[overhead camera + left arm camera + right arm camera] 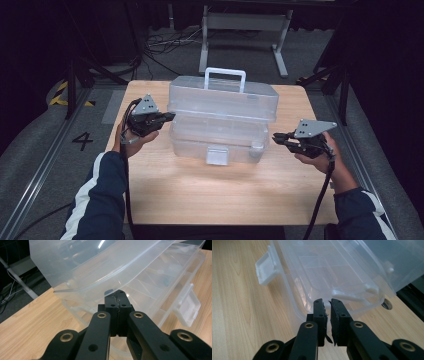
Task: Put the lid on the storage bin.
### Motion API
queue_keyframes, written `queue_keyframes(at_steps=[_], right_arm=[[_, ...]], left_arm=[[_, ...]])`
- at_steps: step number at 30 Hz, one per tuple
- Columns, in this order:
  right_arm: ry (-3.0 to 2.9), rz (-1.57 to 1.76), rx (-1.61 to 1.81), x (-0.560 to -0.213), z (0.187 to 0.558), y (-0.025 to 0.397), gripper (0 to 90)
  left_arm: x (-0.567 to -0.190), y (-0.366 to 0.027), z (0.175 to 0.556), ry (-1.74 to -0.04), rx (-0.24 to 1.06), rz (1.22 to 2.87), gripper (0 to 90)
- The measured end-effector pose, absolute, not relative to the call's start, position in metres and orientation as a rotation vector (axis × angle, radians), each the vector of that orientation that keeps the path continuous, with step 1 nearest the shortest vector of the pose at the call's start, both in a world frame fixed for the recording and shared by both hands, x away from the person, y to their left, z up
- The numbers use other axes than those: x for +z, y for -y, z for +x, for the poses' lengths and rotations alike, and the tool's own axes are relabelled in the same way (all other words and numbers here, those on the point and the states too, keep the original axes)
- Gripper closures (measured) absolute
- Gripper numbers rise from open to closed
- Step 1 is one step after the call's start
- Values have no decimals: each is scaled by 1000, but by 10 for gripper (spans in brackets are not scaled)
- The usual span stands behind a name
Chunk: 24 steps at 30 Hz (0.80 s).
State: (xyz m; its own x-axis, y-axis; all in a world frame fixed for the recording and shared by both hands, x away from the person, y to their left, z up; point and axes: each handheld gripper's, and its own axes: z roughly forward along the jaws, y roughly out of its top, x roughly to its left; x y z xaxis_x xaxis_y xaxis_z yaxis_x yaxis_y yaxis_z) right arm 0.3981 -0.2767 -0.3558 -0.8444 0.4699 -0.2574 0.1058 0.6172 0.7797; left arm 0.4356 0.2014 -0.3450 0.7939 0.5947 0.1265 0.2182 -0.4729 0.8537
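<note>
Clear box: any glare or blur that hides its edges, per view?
High view: clear box evenly lit, surroundings dark. Left gripper view: bright glint on the raised lid, jaws soft-focus. Right gripper view: box walls washed out, latch edges still readable.

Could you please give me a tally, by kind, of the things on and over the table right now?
Clear plastic toolbox, lid raised: 1
Black two-jaw grippers, left gripper and right gripper: 2
Total: 3

Contents of the clear toolbox, blurred behind cloudy plastic.
</note>
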Motion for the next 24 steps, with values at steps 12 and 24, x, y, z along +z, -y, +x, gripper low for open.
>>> queue_keyframes(at_steps=[12, 24], right_arm=[[-2441, 505, 1081, -369, 398, 284, 831], [-2468, 510, 1059, -376, 399, 281, 828]], left_arm=[[-352, -202, 428, -591, 508, 2092, 900], [-358, -204, 422, -594, 493, 2093, 900]])
